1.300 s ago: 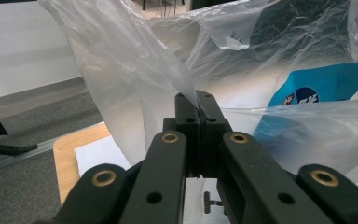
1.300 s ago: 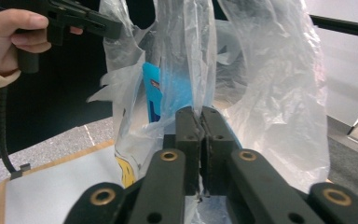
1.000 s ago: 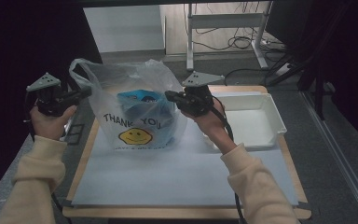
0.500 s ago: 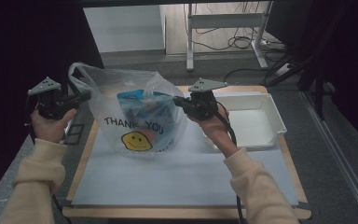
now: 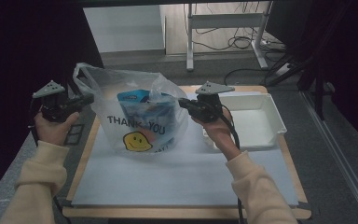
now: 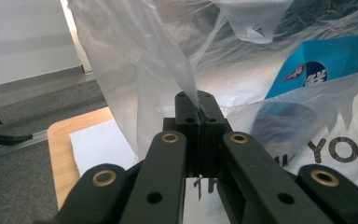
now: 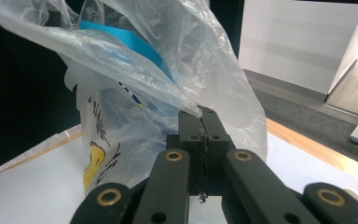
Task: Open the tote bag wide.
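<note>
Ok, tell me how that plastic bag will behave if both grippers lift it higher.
The plastic bag is thin and crumpled, so it will likely sag and stretch rather than hold shape. The blue packet inside may swing or shift the load. The left gripper and right gripper each pinch only a small fold of film, which could slip or tear.

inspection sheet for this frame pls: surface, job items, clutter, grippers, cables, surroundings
Surface: wooden table with a pale mat over it.
Job's things: clear plastic bag printed with a smiley, standing on the mat, a blue packet inside; white tray at the right, looks empty.
Clutter: nothing seen.
Grippers: left gripper shut on the bag's film; right gripper likewise, on the opposite side.
Cables: one trails from the right gripper along the forearm; more on the floor behind.
Surroundings: metal stand legs beyond the table, dark at both sides.
</note>
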The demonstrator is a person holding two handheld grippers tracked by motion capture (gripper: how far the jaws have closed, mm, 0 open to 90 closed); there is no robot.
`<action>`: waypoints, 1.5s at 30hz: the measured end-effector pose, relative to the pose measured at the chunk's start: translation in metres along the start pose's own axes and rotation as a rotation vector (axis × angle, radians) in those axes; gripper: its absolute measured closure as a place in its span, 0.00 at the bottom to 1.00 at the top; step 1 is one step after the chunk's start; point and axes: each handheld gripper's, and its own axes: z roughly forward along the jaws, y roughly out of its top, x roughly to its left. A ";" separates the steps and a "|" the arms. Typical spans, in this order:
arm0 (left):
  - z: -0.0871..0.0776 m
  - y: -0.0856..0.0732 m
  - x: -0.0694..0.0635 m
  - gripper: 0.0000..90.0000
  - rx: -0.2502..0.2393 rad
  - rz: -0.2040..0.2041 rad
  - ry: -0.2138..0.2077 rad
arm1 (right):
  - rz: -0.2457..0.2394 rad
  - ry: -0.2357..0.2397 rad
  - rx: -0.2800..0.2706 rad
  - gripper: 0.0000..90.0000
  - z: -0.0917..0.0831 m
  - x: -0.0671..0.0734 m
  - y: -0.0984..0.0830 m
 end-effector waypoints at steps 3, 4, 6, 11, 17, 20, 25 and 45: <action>0.003 -0.001 -0.002 1.00 0.008 0.002 -0.004 | 0.020 -0.010 0.000 0.99 -0.002 -0.004 -0.005; 0.005 -0.002 -0.002 1.00 0.011 0.003 -0.005 | 0.025 -0.013 0.002 0.99 -0.002 -0.005 -0.007; 0.008 -0.002 -0.003 1.00 0.018 0.005 -0.007 | 0.036 -0.020 0.011 0.99 -0.002 -0.007 -0.013; 0.020 -0.008 -0.006 1.00 0.045 0.005 -0.008 | 0.035 -0.051 0.042 0.99 0.005 -0.008 -0.024; 0.038 -0.026 -0.007 1.00 0.085 -0.010 -0.023 | 0.057 -0.062 0.092 0.99 0.016 -0.008 -0.041; 0.043 -0.033 -0.005 1.00 0.099 -0.023 -0.029 | 0.068 -0.057 0.107 0.99 0.022 -0.009 -0.050; 0.047 -0.039 -0.005 1.00 0.108 -0.030 -0.037 | 0.077 -0.058 0.118 0.99 0.027 -0.010 -0.056; 0.049 -0.052 -0.005 1.00 0.121 -0.041 -0.043 | 0.124 -0.087 0.119 0.99 0.019 -0.024 -0.071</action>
